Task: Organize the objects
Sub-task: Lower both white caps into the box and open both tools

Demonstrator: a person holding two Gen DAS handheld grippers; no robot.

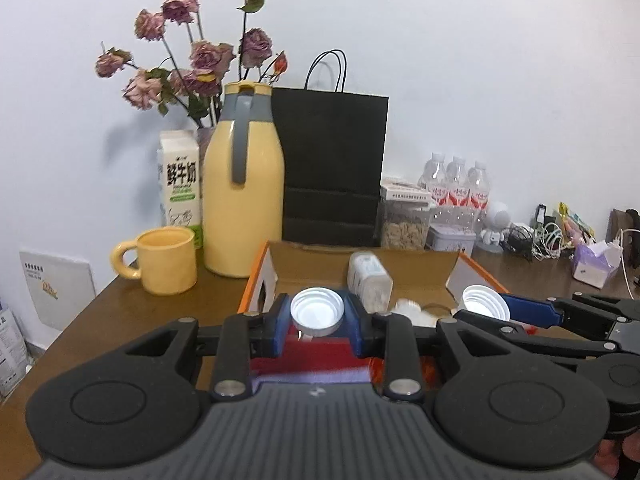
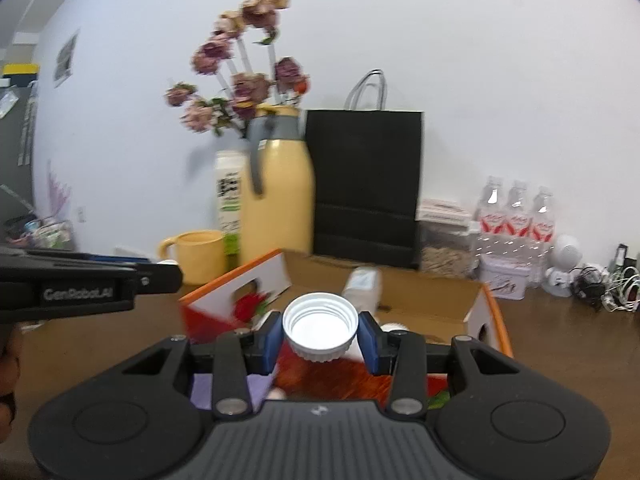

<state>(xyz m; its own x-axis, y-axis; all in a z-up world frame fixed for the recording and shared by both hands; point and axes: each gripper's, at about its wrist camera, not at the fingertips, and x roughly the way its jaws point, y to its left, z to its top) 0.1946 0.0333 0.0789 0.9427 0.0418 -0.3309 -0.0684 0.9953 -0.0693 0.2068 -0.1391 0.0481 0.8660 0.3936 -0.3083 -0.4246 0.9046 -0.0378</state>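
- We are risking a dropped cap: each small white ribbed plastic cap is being pinched only by its rim, open side up, so a slight tilt or slackening over the open cardboard box with orange edges [image 1: 448,276] could let one roll off onto the brown wooden table [image 1: 120,312].
- We are also working the two tools very near each other above the box, so a bump between them could knock a cap loose.
- A white plastic bottle [image 1: 368,276] is lying inside the box near its far wall; a cap released carelessly could bounce off it.
- Our left gripper [image 1: 317,314] is closed narrowly, its blue pads [image 1: 285,312] pressing both sides of the left white cap [image 1: 317,312], which is hanging above the near edge of the box.
- Our right gripper [image 2: 320,330] is closed just as narrowly on the right white cap [image 2: 320,326], also over the box's near edge, towards its right side.
- The yellow mug [image 1: 166,260] and tall yellow jug with grey handle [image 1: 242,188] are standing well clear, beyond the box's left corner.
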